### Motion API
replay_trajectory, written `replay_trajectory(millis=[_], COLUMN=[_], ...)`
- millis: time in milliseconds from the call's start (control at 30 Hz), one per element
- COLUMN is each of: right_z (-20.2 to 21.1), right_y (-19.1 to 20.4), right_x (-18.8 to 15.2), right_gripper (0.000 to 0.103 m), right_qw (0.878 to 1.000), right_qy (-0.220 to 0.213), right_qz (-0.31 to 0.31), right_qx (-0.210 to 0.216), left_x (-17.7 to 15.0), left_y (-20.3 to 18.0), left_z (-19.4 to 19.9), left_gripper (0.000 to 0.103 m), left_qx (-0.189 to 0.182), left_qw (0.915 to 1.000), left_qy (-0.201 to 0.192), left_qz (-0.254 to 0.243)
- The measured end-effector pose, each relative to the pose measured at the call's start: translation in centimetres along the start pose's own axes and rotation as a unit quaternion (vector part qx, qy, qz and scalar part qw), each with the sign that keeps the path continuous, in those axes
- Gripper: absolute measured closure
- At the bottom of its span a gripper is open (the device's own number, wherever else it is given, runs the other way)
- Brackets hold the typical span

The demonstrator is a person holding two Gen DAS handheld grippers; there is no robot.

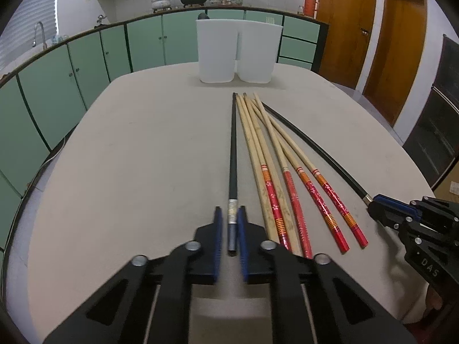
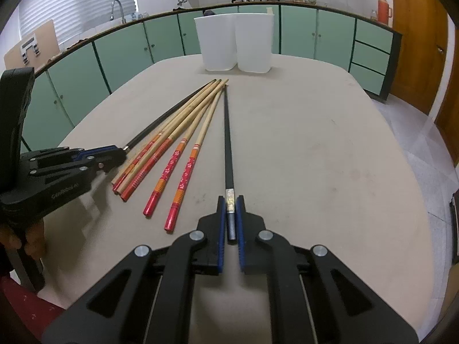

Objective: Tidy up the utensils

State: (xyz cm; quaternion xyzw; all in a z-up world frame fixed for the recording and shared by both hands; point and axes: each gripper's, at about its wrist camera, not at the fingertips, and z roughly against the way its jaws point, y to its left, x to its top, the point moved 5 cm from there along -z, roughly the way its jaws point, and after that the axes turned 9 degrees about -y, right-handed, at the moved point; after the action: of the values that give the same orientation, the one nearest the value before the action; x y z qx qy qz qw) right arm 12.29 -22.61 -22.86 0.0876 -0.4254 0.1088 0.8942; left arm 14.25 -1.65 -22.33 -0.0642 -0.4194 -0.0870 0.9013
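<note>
My left gripper (image 1: 230, 212) is shut on the silver-capped end of a black chopstick (image 1: 233, 149) that lies pointing away across the table. At the right of the same view, my right gripper (image 1: 373, 203) is shut on the end of a second black chopstick (image 1: 315, 149). Between the two lie several bamboo chopsticks with red patterned handles (image 1: 275, 154), fanned out with their tips together. In the right wrist view the right gripper (image 2: 231, 200) pinches its black chopstick (image 2: 227, 137), and the left gripper (image 2: 120, 152) holds the other (image 2: 160, 123).
Two white plastic containers (image 1: 217, 51) (image 1: 258, 51) stand side by side at the far edge of the beige table (image 1: 143, 157). Green kitchen cabinets run behind, with brown doors at the right. A hand shows under the left gripper's body (image 2: 17, 238).
</note>
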Motion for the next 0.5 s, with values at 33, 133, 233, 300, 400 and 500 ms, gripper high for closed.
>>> replay_trajectory(millis=[33,133,233,300,400,500], right_z=[0.0,0.0,-0.3,-0.7,-1.3,-0.9], right_y=[-0.1,-0.9,-1.6,-1.7,-2.0,-2.2], right_x=[0.0,0.1,0.3,0.7,1.3,1.7], right_gripper=[0.096,0.096,0.097,0.097,0.096,0.09], right_qw=[1.0,1.0,0.999,0.999,0.999,0.999], right_qy=[-0.001,-0.003,-0.004,-0.007,-0.015,-0.028], right_qz=[-0.002,-0.014,-0.026,-0.026,-0.028,-0.04], right_qx=[-0.005,-0.021,-0.029,-0.029,-0.028,-0.017], left_x=[0.0,0.0,0.3,0.8,1.4,1.6], left_y=[0.1,0.3,0.5,0.8,1.2,1.3], left_z=[0.1,0.1,-0.2,-0.7,-1.5,-1.4], left_gripper=[0.096,0.096,0.096,0.096,0.096,0.093], left_qx=[-0.001,0.005,0.016,0.016,0.012,0.006], left_qw=[1.0,0.9999,0.9998,0.9997,0.9995,0.9995], left_qy=[0.0,-0.001,-0.005,-0.005,-0.002,0.0], left_qz=[0.004,0.01,0.012,0.016,0.028,0.031])
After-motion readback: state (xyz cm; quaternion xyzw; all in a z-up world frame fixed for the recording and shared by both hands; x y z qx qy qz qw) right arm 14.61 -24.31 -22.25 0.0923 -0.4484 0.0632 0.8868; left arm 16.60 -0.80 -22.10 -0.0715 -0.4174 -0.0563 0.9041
